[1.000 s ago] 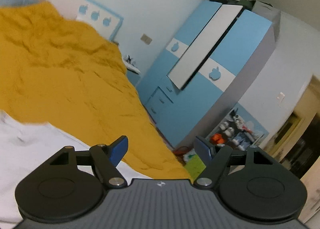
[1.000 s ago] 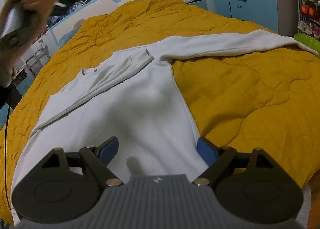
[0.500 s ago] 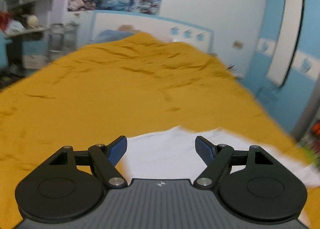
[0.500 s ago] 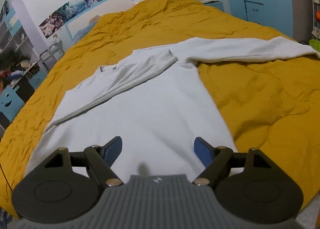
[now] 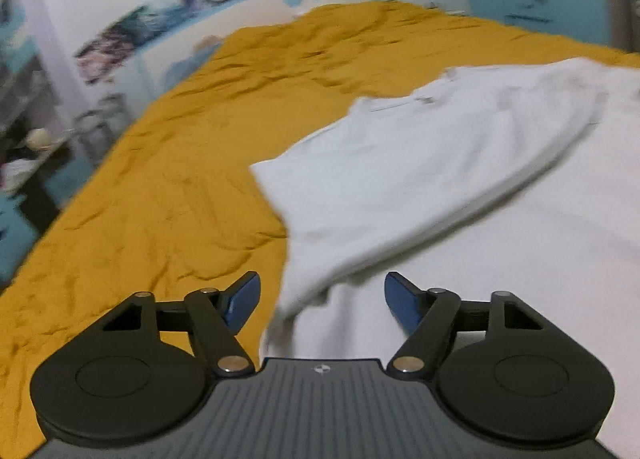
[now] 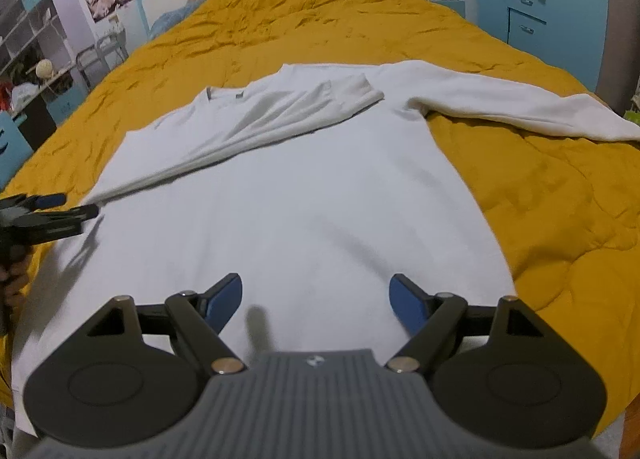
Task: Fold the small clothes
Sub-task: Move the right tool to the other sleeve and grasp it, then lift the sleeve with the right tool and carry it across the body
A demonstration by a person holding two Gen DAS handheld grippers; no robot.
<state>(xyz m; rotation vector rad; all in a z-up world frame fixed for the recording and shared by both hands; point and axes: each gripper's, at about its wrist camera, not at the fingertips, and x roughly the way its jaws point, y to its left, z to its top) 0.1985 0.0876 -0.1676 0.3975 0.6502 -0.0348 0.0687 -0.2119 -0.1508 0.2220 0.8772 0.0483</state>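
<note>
A white long-sleeved shirt [image 6: 288,195] lies flat across the middle of the right wrist view on a yellow bedspread [image 6: 560,219]. One sleeve [image 6: 256,119] is folded across its chest; the other sleeve [image 6: 520,107] stretches to the right edge of the frame. The right gripper [image 6: 316,299] hovers at the bottom centre over the shirt's hem, jaws spread and holding nothing. The left gripper [image 5: 322,299] is likewise released above the shirt's left edge, and appears at the left edge of the right wrist view.

Left gripper [image 5: 322,301] now down beside sweater [image 5: 440,179].
</note>
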